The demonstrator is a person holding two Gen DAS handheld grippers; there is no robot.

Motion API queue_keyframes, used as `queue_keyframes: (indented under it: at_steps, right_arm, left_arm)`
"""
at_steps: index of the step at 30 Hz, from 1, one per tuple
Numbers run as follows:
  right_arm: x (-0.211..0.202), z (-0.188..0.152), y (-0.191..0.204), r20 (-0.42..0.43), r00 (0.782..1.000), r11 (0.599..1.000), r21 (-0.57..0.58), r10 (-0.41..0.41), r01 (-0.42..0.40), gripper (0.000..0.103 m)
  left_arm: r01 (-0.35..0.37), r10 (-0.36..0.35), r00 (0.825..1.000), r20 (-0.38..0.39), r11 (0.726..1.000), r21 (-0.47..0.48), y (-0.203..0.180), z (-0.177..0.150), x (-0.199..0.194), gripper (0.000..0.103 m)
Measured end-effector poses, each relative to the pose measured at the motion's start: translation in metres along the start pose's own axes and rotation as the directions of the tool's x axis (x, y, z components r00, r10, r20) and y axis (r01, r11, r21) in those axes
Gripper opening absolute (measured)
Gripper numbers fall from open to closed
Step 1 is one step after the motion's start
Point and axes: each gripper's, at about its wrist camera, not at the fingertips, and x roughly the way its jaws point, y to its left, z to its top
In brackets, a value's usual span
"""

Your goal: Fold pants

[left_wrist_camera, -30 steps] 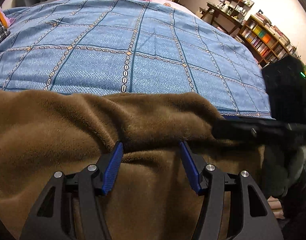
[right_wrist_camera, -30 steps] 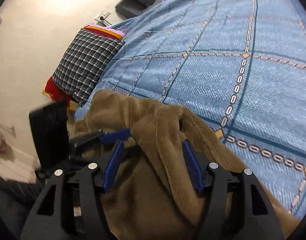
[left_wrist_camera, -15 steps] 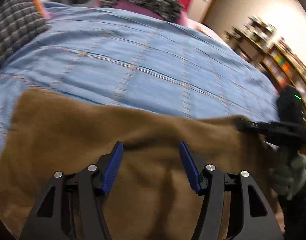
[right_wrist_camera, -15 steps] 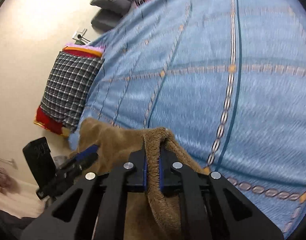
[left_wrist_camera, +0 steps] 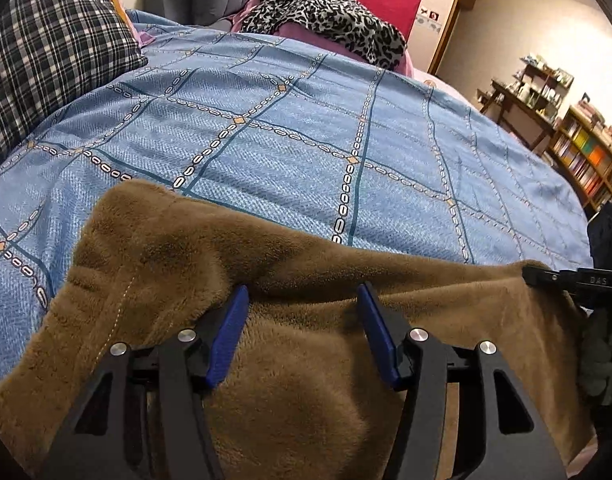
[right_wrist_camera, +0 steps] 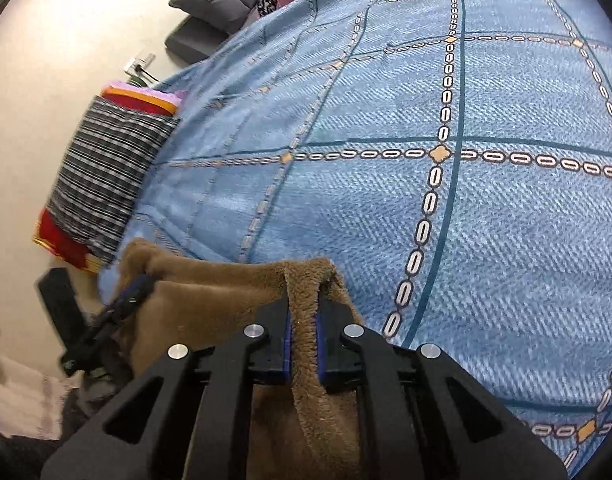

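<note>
The brown fleece pants [left_wrist_camera: 306, 368] lie at the near edge of the blue patterned bedspread [left_wrist_camera: 306, 152]. My left gripper [left_wrist_camera: 304, 304] is open, its blue pads [left_wrist_camera: 226, 332] resting on the fabric with a ridge of fleece between them. My right gripper [right_wrist_camera: 304, 332] is shut on an edge of the pants [right_wrist_camera: 306, 300] and holds it up. The right gripper also shows at the right in the left wrist view [left_wrist_camera: 573, 280], pinching the pants' far corner. The left gripper shows at the lower left in the right wrist view [right_wrist_camera: 122, 304].
A plaid pillow [left_wrist_camera: 46, 64] lies at the bed's left side, also in the right wrist view [right_wrist_camera: 106, 176]. A leopard-print cloth [left_wrist_camera: 325, 12] and grey cushions [right_wrist_camera: 214, 4] sit at the head. Bookshelves [left_wrist_camera: 585, 152] stand at the right.
My right gripper has closed on the pants' edge and drawn it out to the right, stretching the fabric. The left gripper stays open on the fleece and its view has swung left.
</note>
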Motion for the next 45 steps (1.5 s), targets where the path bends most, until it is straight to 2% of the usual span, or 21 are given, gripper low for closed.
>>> queue_keyframes:
  at_steps: [1, 2, 3, 6, 10, 14, 16, 18, 21, 25, 30, 35, 38, 40, 45]
  right_arm:
    - [-0.007, 0.000, 0.001, 0.022, 0.999, 1.000, -0.006, -0.025, 0.025, 0.019]
    - [-0.015, 0.000, 0.000, 0.044, 0.998, 0.999, -0.004, -0.045, 0.045, 0.030]
    - [-0.027, -0.001, -0.004, 0.071, 0.996, 0.998, 0.014, -0.056, 0.055, 0.032]
    - [-0.061, -0.013, -0.002, 0.140, 0.984, 0.993, -0.007, -0.114, 0.116, 0.032]
    - [-0.085, -0.040, 0.017, 0.176, 0.970, 0.980, -0.078, -0.168, 0.184, 0.032]
    - [-0.096, -0.079, 0.035, 0.215, 0.945, 0.949, -0.144, -0.247, 0.281, 0.032]
    - [-0.098, -0.093, 0.035, 0.228, 0.931, 0.939, -0.131, -0.284, 0.318, 0.032]
    - [-0.103, -0.104, 0.024, 0.229, 0.925, 0.941, -0.084, -0.303, 0.329, 0.032]
    - [-0.107, -0.109, 0.005, 0.233, 0.913, 0.936, -0.028, -0.335, 0.351, 0.032]
    - [-0.109, -0.109, -0.016, 0.242, 0.904, 0.932, 0.007, -0.353, 0.362, 0.026]
    - [-0.105, -0.109, -0.028, 0.243, 0.904, 0.933, 0.015, -0.351, 0.358, 0.023]
    - [-0.127, -0.121, -0.018, 0.289, 0.904, 0.945, 0.016, -0.316, 0.326, 0.027]
    - [-0.152, -0.139, -0.018, 0.340, 0.886, 0.947, 0.043, -0.315, 0.320, 0.028]
    - [-0.174, -0.155, -0.023, 0.380, 0.866, 0.944, 0.084, -0.327, 0.320, 0.034]
    - [-0.234, -0.205, -0.047, 0.470, 0.785, 0.915, 0.228, -0.403, 0.333, 0.042]
  left_arm:
    - [0.002, -0.002, 1.000, 0.003, 1.000, 0.001, 0.000, 0.000, -0.001, 0.057]
    - [0.003, -0.003, 1.000, 0.005, 1.000, 0.001, -0.001, -0.001, -0.001, 0.057]
    - [0.004, -0.004, 1.000, 0.007, 1.000, -0.002, -0.001, -0.001, -0.001, 0.057]
    - [-0.001, 0.001, 1.000, 0.002, 1.000, -0.017, -0.004, 0.001, -0.006, 0.058]
    - [-0.004, 0.004, 1.000, 0.017, 0.999, -0.044, -0.015, 0.005, -0.022, 0.059]
    - [0.034, -0.037, 0.998, 0.055, 0.999, 0.041, -0.049, 0.003, -0.043, 0.062]
    - [0.078, -0.083, 0.995, 0.056, 0.993, 0.084, -0.069, -0.002, -0.050, 0.065]
    - [0.147, -0.151, 0.988, 0.023, 0.982, 0.116, -0.089, -0.011, -0.049, 0.065]
    - [0.189, -0.187, 0.982, -0.032, 0.972, 0.140, -0.109, -0.028, -0.037, 0.065]
    - [0.147, -0.136, 0.988, -0.073, 0.975, 0.169, -0.116, -0.051, -0.013, 0.065]
    - [0.122, -0.111, 0.992, -0.061, 0.968, 0.220, -0.115, -0.063, -0.007, 0.064]
    - [0.110, -0.098, 0.992, -0.074, 0.980, 0.168, -0.121, -0.053, -0.013, 0.064]
    - [0.117, -0.109, 0.993, -0.053, 0.973, 0.196, -0.139, -0.050, -0.026, 0.064]
    - [0.130, -0.124, 0.991, -0.040, 0.961, 0.243, -0.159, -0.050, -0.034, 0.065]
    - [0.211, -0.210, 0.977, -0.039, 0.920, 0.330, -0.214, -0.053, -0.050, 0.065]
